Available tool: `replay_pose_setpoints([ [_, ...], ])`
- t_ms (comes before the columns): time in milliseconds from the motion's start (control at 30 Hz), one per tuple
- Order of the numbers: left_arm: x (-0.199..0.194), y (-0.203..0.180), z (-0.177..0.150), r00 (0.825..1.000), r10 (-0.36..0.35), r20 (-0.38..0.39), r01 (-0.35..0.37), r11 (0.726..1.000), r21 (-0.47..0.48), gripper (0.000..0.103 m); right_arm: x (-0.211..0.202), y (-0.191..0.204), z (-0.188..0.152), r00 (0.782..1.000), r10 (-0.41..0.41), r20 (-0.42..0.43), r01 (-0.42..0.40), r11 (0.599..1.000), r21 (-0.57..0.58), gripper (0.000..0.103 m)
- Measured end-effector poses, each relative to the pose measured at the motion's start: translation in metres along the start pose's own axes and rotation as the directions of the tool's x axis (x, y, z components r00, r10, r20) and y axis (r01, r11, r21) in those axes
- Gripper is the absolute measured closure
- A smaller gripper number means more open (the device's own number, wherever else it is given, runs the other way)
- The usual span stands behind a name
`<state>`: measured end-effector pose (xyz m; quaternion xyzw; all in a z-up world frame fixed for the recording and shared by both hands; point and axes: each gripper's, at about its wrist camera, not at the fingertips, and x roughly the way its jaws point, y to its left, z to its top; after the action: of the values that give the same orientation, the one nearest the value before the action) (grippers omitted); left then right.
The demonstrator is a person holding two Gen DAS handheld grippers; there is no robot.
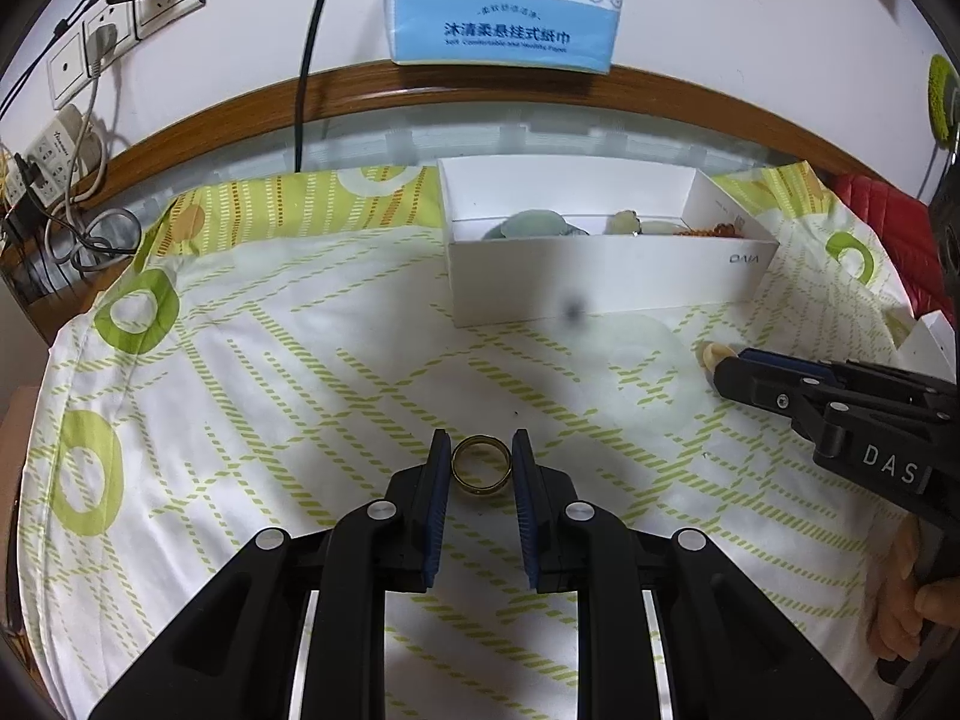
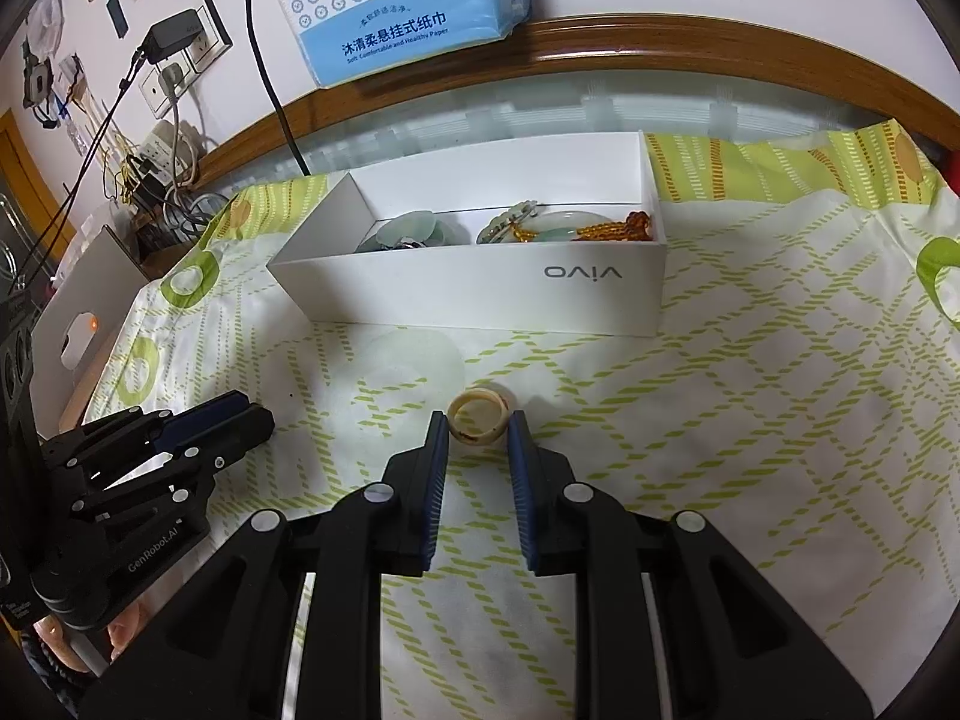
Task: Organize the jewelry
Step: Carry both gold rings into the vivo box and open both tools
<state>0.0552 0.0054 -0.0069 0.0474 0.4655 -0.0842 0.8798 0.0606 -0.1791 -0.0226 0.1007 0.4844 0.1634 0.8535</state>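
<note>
We have 2 rings in hand. The left gripper (image 1: 480,465) is clenched on the gold ring (image 1: 481,471), pads pressing its 2 sides low over the green-patterned cloth (image 1: 300,396). The right gripper (image 2: 479,433) is clamped on the cream ring (image 2: 478,417) in the same way. Risk, as we judge it: both rings are round, hard and slick, held only at the fingertips, so a tilt or jolt on the lift could pop one out onto the cloth. The translucent bangle (image 2: 414,369) lying near the box could get nudged. The white box (image 2: 480,294), at the far side, holds pale green jade pieces (image 2: 414,228) left and amber beads (image 2: 624,228) right.
</note>
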Motion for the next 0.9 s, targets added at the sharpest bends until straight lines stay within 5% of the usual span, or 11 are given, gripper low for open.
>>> replay_pose_setpoints([
  [267, -0.02, 0.004, 0.014, 0.998, -0.001, 0.064, 0.004, 0.998, -0.057, 0.083, -0.029, -0.009, 0.005, 0.996, 0.032, 0.087, -0.036, 0.998, 0.041, 0.084],
  [567, -0.041, -0.014, 0.08, 0.983, -0.029, 0.182, 0.044, 0.996, -0.079, 0.083, -0.077, -0.036, 0.02, 0.966, 0.074, 0.248, -0.108, 0.986, 0.127, 0.084],
  [900, 0.01, -0.023, 0.111, 0.986, -0.044, 0.159, 0.06, 0.993, -0.098, 0.083, -0.064, -0.055, 0.023, 0.969, 0.111, 0.222, -0.157, 0.967, 0.202, 0.084],
])
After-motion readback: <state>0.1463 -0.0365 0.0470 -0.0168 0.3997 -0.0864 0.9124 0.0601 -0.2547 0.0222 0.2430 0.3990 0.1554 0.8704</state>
